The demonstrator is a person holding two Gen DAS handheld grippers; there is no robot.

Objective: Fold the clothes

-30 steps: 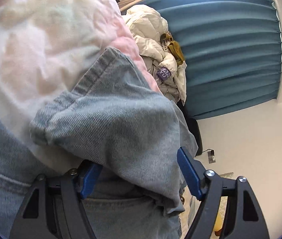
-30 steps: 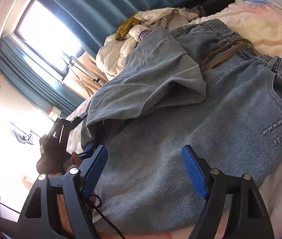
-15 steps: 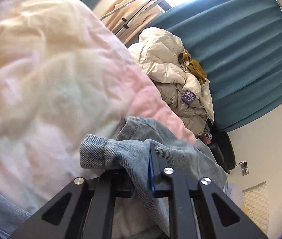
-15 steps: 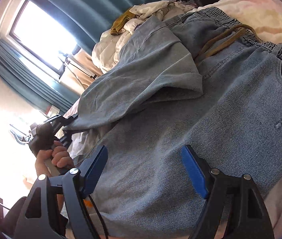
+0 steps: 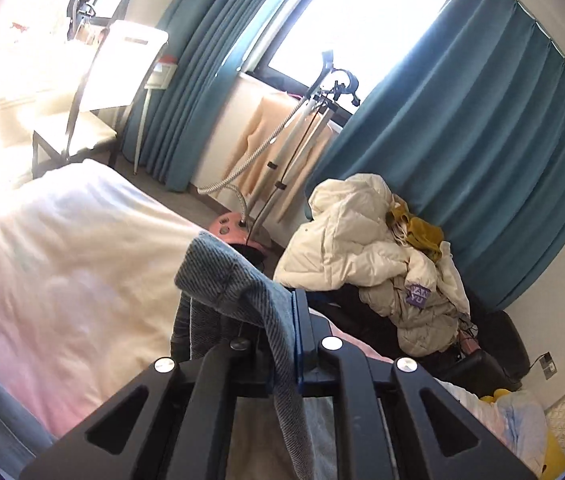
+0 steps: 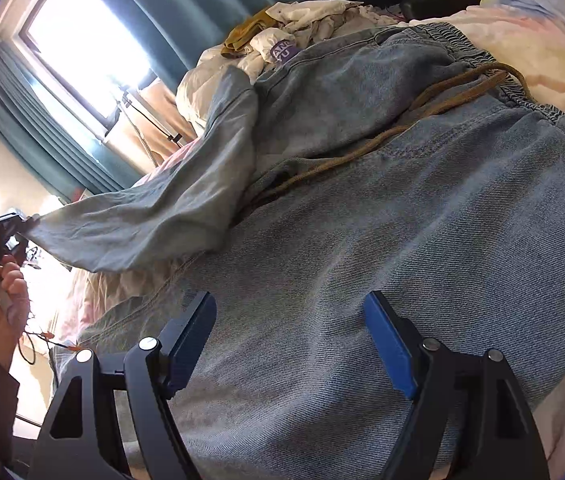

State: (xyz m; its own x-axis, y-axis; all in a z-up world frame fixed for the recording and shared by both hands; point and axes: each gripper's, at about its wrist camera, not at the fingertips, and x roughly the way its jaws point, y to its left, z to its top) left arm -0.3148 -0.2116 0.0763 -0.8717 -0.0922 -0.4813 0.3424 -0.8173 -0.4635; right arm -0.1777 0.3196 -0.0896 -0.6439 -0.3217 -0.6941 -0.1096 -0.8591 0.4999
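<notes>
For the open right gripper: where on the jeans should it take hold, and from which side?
Probably the hem edge of the flat leg, nearest the right gripper. The jeans lie spread flat there, so a low approach from the near side can pinch that edge. The other leg's end is already clamped and lifted by the left gripper, and the waistband lies farther away.

Left wrist view: close behind the left gripper [image 5: 282, 344], angled down over the bed [image 5: 62, 280], facing window [image 5: 362, 20] and curtains [image 5: 462, 140] at 12 o'clock. Right wrist view: low and near over jeans [image 6: 362, 280], looking across the bed. Shared: coat pile [image 5: 382, 260] [image 6: 282, 40], curtains, window, jeans.
</notes>
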